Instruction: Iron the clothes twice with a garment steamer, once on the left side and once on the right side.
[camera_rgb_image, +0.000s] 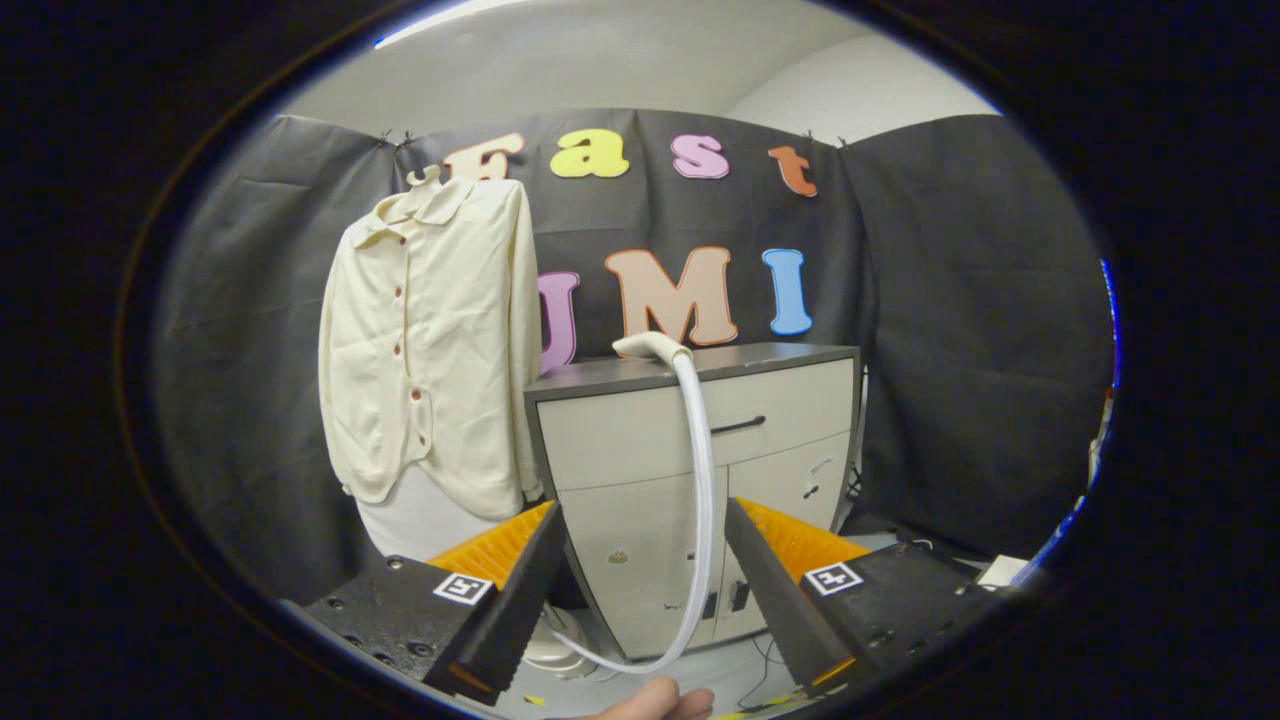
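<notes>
A cream button-up shirt (430, 340) hangs on a hanger against the black wall, beyond my fingers and left of a cabinet. The steamer head (652, 347), white, rests on the cabinet's top. Its white hose (703, 470) runs down the cabinet front and curves to a white base unit (558, 650) on the floor, partly hidden behind my left finger. My gripper (645, 530) is open, well short of the steamer, with nothing between its fingers (520, 590); the hose shows through the gap, far beyond them.
A grey-topped beige cabinet (770, 430) with a drawer and two doors stands straight ahead. Part of a hand (655, 700) shows below the fingers. Cables (760, 650) lie on the floor by the cabinet's foot.
</notes>
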